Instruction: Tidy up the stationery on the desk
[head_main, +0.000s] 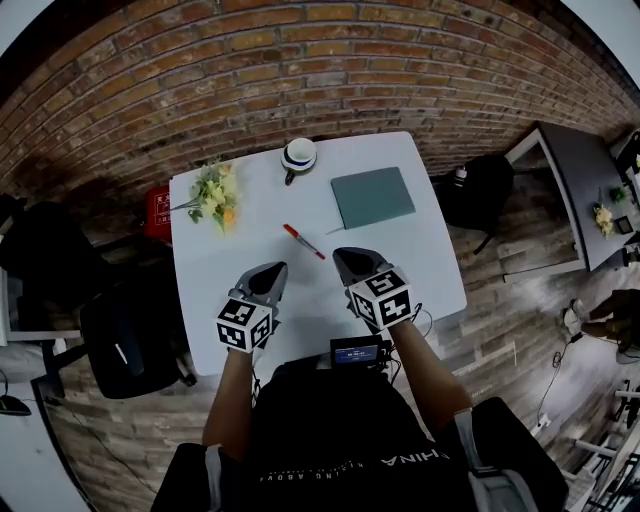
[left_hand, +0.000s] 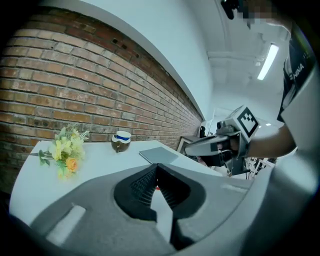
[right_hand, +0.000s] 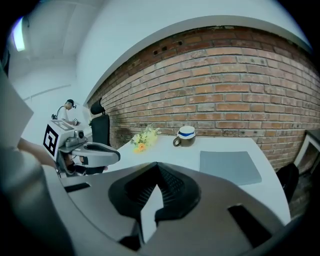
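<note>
A red pen (head_main: 303, 241) lies slantwise in the middle of the white desk (head_main: 420, 270). A grey notebook (head_main: 372, 196) lies flat at the back right, also in the right gripper view (right_hand: 229, 166). My left gripper (head_main: 274, 270) hovers just near-left of the pen, jaws shut and empty; in its own view (left_hand: 156, 168) a sliver of the red pen (left_hand: 157, 187) shows through the gap below the tips. My right gripper (head_main: 346, 258) is near-right of the pen, shut with nothing in it (right_hand: 157, 167).
A cup with a blue-banded white lid (head_main: 298, 155) stands at the back edge. A bunch of yellow flowers (head_main: 215, 195) lies at the back left. A small screen device (head_main: 358, 352) sits at the desk's near edge. Black chairs (head_main: 130, 340) flank the desk.
</note>
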